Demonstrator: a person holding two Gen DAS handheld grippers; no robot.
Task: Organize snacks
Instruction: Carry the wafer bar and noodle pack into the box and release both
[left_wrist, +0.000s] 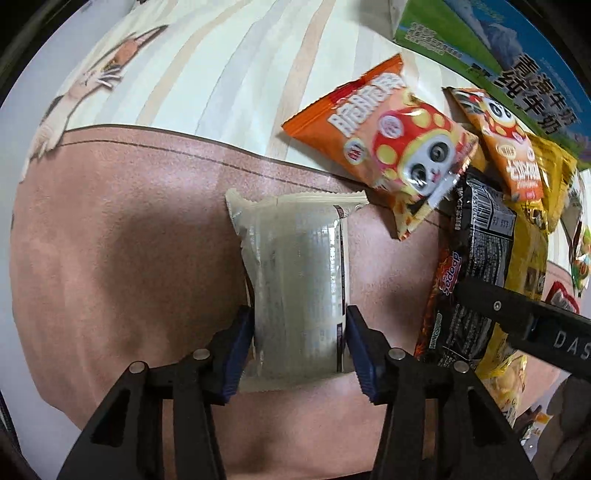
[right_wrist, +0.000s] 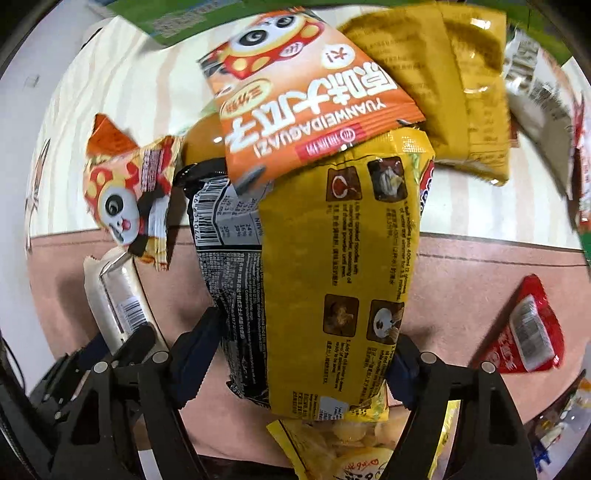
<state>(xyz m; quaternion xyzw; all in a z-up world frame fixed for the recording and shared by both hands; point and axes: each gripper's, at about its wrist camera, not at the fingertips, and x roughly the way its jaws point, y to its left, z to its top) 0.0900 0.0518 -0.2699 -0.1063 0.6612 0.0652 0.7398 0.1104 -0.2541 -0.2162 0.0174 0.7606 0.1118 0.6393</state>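
Note:
My left gripper (left_wrist: 299, 350) is shut on a cream, partly clear snack packet (left_wrist: 295, 266); its blue pads press both long sides and the packet hangs above the pink tablecloth (left_wrist: 129, 258). The same packet (right_wrist: 118, 295) shows at the lower left of the right wrist view. My right gripper (right_wrist: 303, 354) points down, its jaws straddling a yellow noodle packet (right_wrist: 340, 277) that lies over a black noodle packet (right_wrist: 236, 280). The pads sit right at the outer edges of the pair, which lies flat and unsqueezed. An orange seed packet (right_wrist: 306, 96) overlaps the far ends of both.
An orange panda packet (left_wrist: 388, 140) lies just beyond the held packet. A green and blue milk carton (left_wrist: 480, 44) stands at the back. A mustard bag (right_wrist: 443, 85), a red packet (right_wrist: 524, 332) and a yellow chip bag (right_wrist: 351, 443) surround the pile. A hand (left_wrist: 569, 424) shows at lower right.

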